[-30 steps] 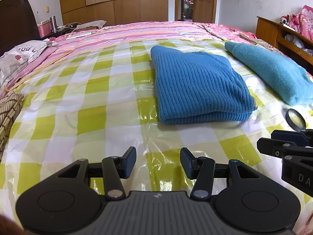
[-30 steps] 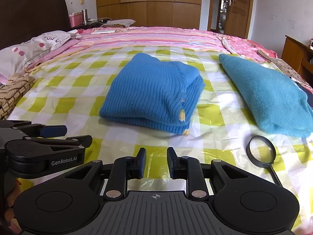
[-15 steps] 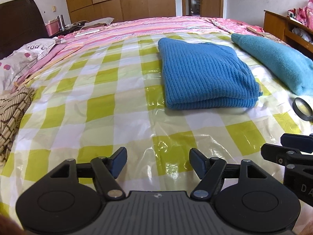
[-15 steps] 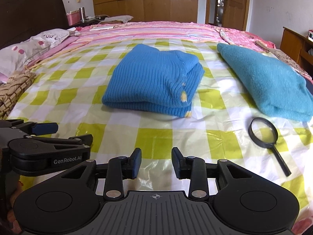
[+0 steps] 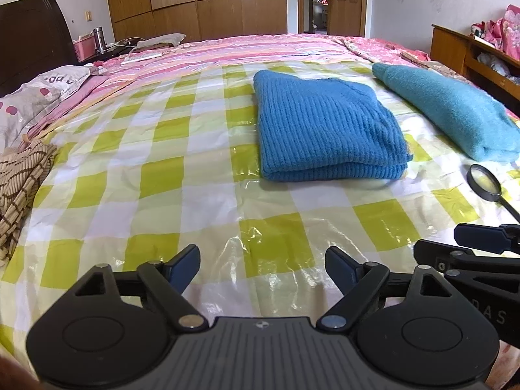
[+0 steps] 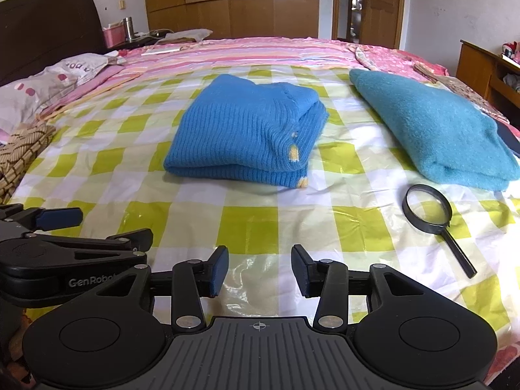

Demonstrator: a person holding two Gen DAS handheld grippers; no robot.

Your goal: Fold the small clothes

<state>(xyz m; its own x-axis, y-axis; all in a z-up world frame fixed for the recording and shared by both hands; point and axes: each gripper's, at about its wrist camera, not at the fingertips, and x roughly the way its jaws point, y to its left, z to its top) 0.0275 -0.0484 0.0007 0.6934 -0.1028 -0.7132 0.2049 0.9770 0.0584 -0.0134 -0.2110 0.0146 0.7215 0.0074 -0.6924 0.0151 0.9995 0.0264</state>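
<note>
Left wrist view. One left gripper (image 5: 261, 265), near centre, jaws spread wide with nothing between them; they have just been opening. One right gripper (image 5: 468, 243) at the near right edge, seen side-on, its gap hard to judge here. One folded blue ribbed sweater (image 5: 325, 130) lies right of centre, well apart from both grippers, on one green-and-white checked plastic sheet (image 5: 156, 175). One folded teal fleece garment (image 5: 455, 110) sits to its right, far side. One magnifying glass (image 5: 486, 183) lies just near of the fleece. One brown patterned cloth (image 5: 19, 182) at the left edge; one spotted pillow (image 5: 35, 94) far left.

Right wrist view. One right gripper (image 6: 259, 269), near centre — jaws parted, nothing between them, just been opening. One left gripper at the near left, side-on. The blue sweater lies centre, far of the jaws, with small yellow patches on its right edge. The fleece far right; the magnifying glass near of it, handle pointing near-right. One wooden wardrobe (image 6: 234, 0) on the far wall.
</note>
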